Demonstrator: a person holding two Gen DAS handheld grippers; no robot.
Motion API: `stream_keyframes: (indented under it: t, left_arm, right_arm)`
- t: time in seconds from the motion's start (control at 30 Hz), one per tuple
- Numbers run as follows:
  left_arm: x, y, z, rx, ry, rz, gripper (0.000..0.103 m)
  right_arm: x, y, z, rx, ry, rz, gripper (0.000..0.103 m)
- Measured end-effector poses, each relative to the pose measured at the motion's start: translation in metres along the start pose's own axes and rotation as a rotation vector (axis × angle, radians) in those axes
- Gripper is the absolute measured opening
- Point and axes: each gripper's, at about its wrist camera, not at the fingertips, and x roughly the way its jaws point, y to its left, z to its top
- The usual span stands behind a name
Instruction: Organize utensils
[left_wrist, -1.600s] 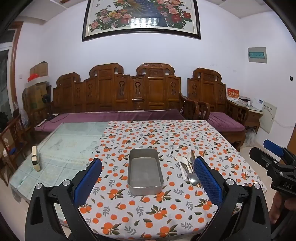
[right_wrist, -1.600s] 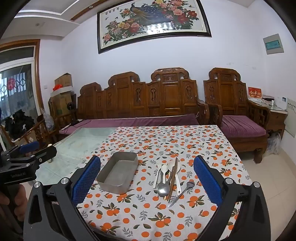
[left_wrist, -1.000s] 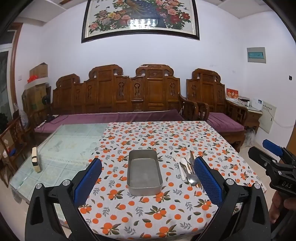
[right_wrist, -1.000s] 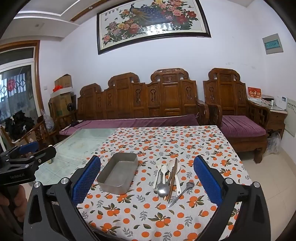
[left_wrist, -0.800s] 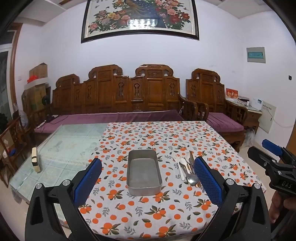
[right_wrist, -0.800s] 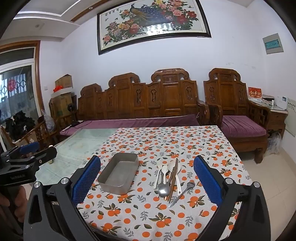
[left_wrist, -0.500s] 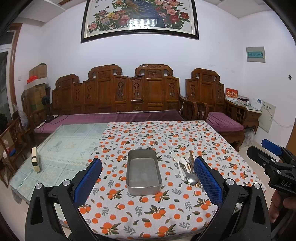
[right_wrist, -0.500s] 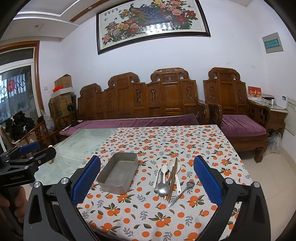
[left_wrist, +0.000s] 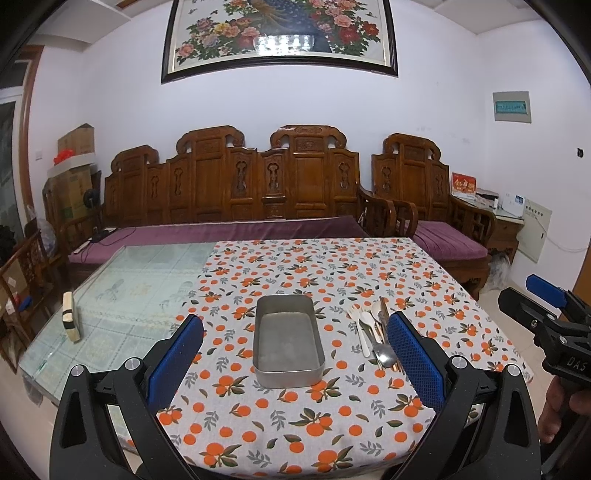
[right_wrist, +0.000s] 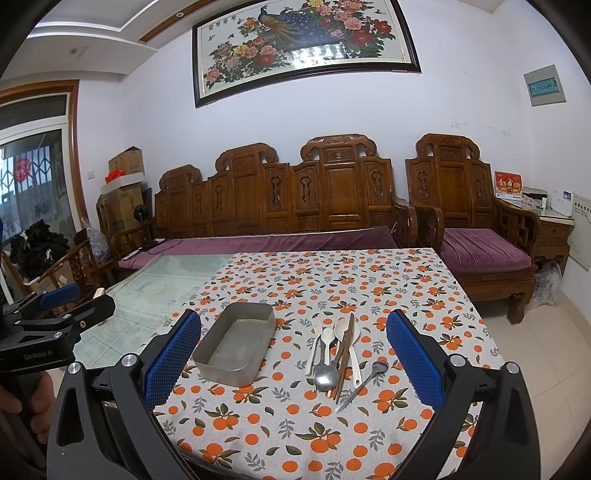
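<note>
We hold our left gripper (left_wrist: 295, 354) above the near edge of the table, its blue-padded jaws spread wide with nothing between them, and its view frames the metal tray (left_wrist: 287, 345) squarely. Our right gripper (right_wrist: 293, 356) is just as wide open and just as empty, aimed a little to the right so that the pile of utensils (right_wrist: 338, 360) sits between its pads. Neither touches anything; both hang short of the table, which reads to us as the lining-up before a first reach.

The tray lies on the orange-print tablecloth (right_wrist: 332, 280) with its long side running away from us, and it holds nothing. Just beside it on the right, apart from its wall, the utensils lie bunched together: a white fork (right_wrist: 315, 341), a small white spoon (right_wrist: 327, 345), a larger white spoon (right_wrist: 347, 334), a pair of brown chopsticks (right_wrist: 344, 360) across the heap, a steel spoon (right_wrist: 325, 376) and another steel piece (right_wrist: 364, 384) angled off to the right. They overlap, so we judge the outlying steel piece the easiest to lift first without disturbing the rest.

Nothing has been sorted yet. The tray's place close to the pile keeps each carry short, and the right gripper is the natural one to pick while the left steadies the tray. The bare glass tabletop (left_wrist: 140, 291) stretches to the left of the cloth.
</note>
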Motion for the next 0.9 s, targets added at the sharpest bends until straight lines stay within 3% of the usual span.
stream_keyframes:
  t: [0.9]
  left_arm:
    - [0.0057, -0.0006, -0.0056, 0.003, -0.001, -0.005, 0.097]
  right_arm:
    - [0.0001, -0.0009, 0.0006, 0.000, 0.000, 0.000, 0.100]
